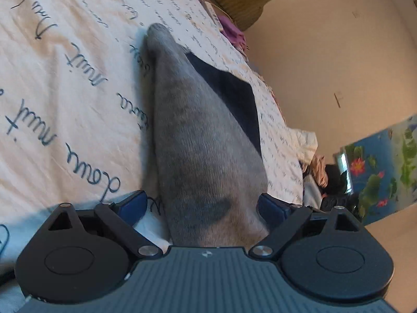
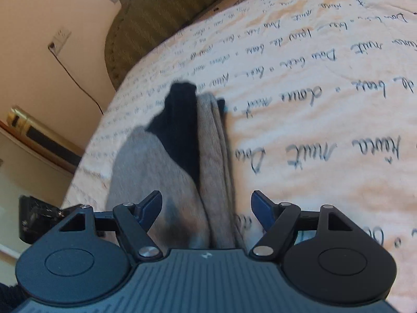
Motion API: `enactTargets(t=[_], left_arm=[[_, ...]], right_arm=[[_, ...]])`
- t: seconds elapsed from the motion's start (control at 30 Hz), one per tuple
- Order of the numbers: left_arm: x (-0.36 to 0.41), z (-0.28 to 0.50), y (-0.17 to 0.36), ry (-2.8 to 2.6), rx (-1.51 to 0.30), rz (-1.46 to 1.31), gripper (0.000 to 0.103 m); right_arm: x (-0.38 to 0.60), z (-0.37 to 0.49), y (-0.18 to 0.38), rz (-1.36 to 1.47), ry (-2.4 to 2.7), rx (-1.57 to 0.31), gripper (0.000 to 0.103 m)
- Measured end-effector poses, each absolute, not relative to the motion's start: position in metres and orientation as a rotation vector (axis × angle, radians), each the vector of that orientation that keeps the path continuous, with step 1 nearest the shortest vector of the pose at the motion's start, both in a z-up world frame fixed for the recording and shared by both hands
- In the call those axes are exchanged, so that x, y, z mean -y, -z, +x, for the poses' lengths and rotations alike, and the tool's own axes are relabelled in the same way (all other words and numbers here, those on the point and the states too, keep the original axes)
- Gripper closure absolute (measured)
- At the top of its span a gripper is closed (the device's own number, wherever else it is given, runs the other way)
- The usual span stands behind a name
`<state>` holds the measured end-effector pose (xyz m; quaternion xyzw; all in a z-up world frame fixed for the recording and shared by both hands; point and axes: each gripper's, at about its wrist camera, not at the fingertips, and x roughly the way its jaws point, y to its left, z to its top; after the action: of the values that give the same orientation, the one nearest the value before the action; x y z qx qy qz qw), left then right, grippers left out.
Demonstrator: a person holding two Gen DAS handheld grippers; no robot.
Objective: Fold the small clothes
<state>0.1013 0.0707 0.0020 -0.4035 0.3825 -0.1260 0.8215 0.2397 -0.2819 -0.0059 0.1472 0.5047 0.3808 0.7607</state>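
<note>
A grey sock lies on a white bedspread with blue script, stretching away from my left gripper. A dark navy sock lies partly under it on the right. The left gripper is open, its blue fingertips on either side of the sock's near end. In the right wrist view the grey sock, a black sock and a ribbed grey sock lie together between the open fingers of my right gripper. Neither gripper holds anything.
An olive headboard or cushion stands at the far end of the bed. A purple cloth and a white remote lie near it. The bed edge drops off at the left, with a wall socket and cable beyond.
</note>
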Motion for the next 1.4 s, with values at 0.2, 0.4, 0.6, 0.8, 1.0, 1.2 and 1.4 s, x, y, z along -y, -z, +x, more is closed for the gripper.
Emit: enactTargets(t=[0.2,0.4,0.6,0.8,1.0,1.2,1.4], left_arm=[[-0.038,0.113,0.004,0.339,-0.965,-0.781,0.092],[-0.069,0.111,-0.018,0.340,-0.935,-0.748,0.092],[-0.101,0.101,-0.019,0.271,-0.985,-0.623,0.091],[-0.124,0.068,-0.043,0.180,-0.867,-0.600,0.054],[-0.075,0.061,-0.113,0.129,-0.548,-0.221,0.044],[0.011,0.092,-0.061,0.313,-0.670,0.035,0.042],[-0.021,0.067,-0.043,0.315,-0.717,-0.072,0.041]], right_arm=[[0.286,0.211,0.019,0.386,-0.910,-1.162,0.076],[0.280,0.197,0.018,0.506,-0.956,-1.153,0.087],[0.239,0.164,0.032,0.535,-1.037,-1.163,0.084],[0.259,0.163,0.028,0.581,-0.949,-1.142,0.067],[0.276,0.190,-0.046,0.580,-0.826,-0.868,0.055],[0.201,0.257,-0.031,0.633,-0.870,-0.937,0.033],[0.228,0.277,0.029,0.842,-0.693,-1.044,0.052]])
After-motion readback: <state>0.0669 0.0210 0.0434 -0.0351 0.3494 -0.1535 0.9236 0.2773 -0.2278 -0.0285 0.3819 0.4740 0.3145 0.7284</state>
